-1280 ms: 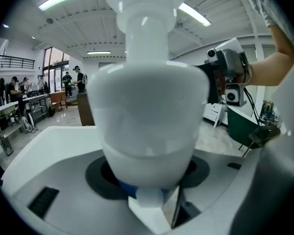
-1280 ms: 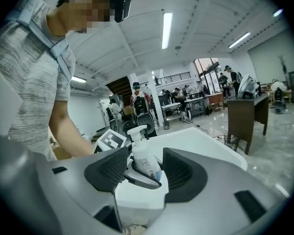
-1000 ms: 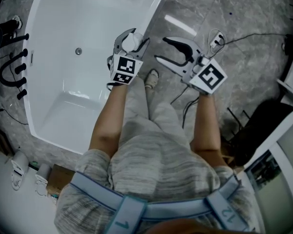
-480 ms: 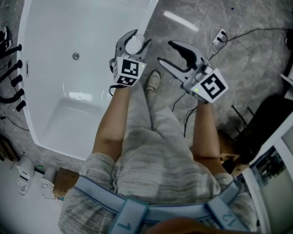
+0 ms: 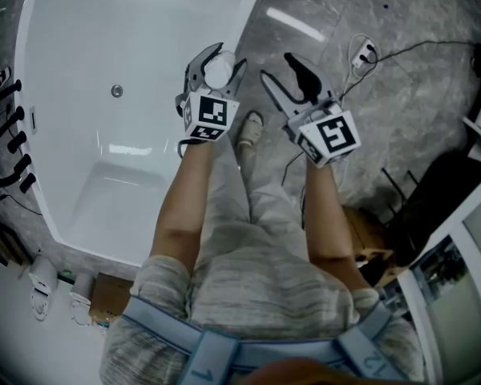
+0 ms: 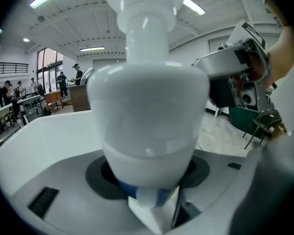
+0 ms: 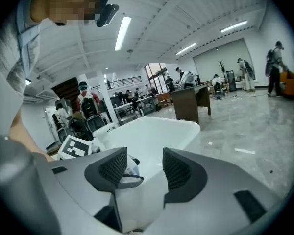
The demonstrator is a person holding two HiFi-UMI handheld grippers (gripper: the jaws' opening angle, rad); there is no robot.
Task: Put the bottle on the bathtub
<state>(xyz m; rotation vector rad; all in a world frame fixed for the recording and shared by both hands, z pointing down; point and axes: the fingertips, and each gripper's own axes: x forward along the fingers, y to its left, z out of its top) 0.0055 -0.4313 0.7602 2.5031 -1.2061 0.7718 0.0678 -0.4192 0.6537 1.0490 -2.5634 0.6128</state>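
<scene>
Two tongs differ: the left tongs [image 5: 217, 61] clamp the white bottle [image 6: 147, 116] over the bathtub [image 5: 136, 46] rim; the right tongs [image 5: 277, 66] gape empty beside it. Let go off-centre on that narrow edge, the bottle could topple into the tub.

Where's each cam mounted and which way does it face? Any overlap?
Head view: on the person's head, facing steeply down at bathtub and floor; shows forearms, legs, left gripper shut on the bottle, right gripper open.
Left gripper view: on the left gripper, looking along its jaws over the bathtub rim; bottle fills it; an arm at right.
Right gripper view: on the right gripper, facing the bathtub and hall; jaws apart, empty; an arm at left.
Shared: all show the bathtub; each gripper view catches the other gripper.
</scene>
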